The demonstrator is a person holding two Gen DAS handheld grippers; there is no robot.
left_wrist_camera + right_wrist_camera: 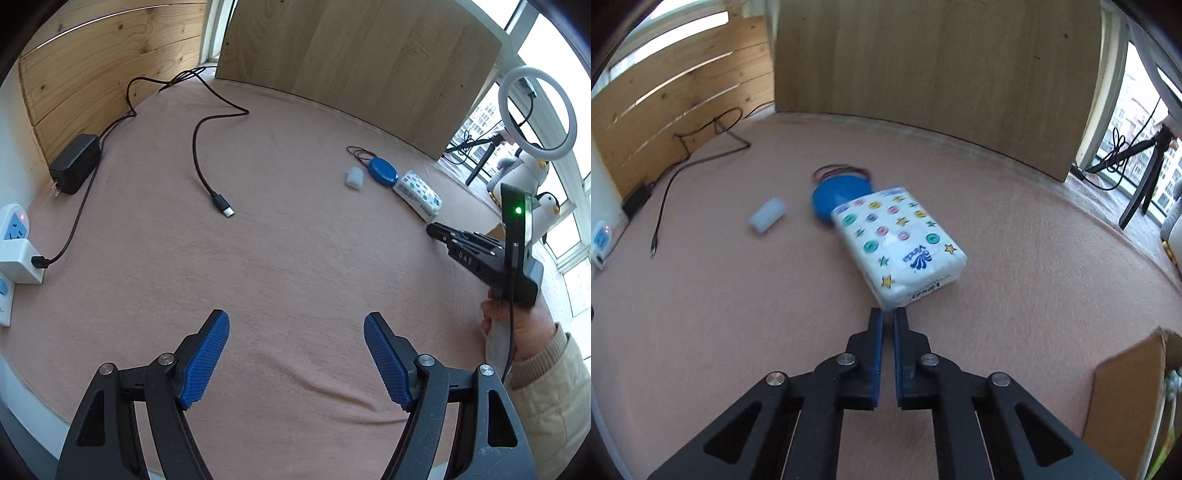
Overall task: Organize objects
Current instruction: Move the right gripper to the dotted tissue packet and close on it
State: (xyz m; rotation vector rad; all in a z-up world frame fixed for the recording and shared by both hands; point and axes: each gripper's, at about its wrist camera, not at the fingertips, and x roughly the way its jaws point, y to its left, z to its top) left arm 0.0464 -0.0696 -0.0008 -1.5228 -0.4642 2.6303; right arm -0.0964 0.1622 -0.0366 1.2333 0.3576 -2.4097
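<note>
R gripper (888, 314) is right at the near corner of the tissue pack (899, 243), fingers nearly together w/ only a thin slit between the blue pads (878, 354), nothing in them; tips look just short of the pack, can't tell if touching. Judging from that, step in hand = pick up the pack w/ the R side.

How to do it well, imo:
- spread the jaws first; as they stand they'd only shove the pack along the cloth
- come in across the narrow width, not the long axis; pack sits at an angle to the gripper, so rotate the wrist to square up w/ the long sides
- soft wrapper, will squash and may slip; grab mid-body, not the corner
- far end of the pack lies over the blue disc (834, 197) or hard against it, can't say which; lift straight up so the disc and the thin dark red cord loop (842, 170) behind it don't get dragged
- white cylinder (767, 220) lies on its side left of the disc, apart from it; could roll if bumped

L gripper (296, 349) hovers over bare pink cloth (295, 258), fingers wide apart, empty; well away from the pack (417, 195), free to steady things if needed.

Pack look: white plastic wrap, printed w/ coloured circles and yellow/green stars, blue logo near the close end; flat rectangular brick, lying flat, looks full and unopened. Sits mid-right on the table, near the wooden back board (934, 74). Cardboard box edge (1126, 398) at R side, maybe the drop spot; unsure.
</note>
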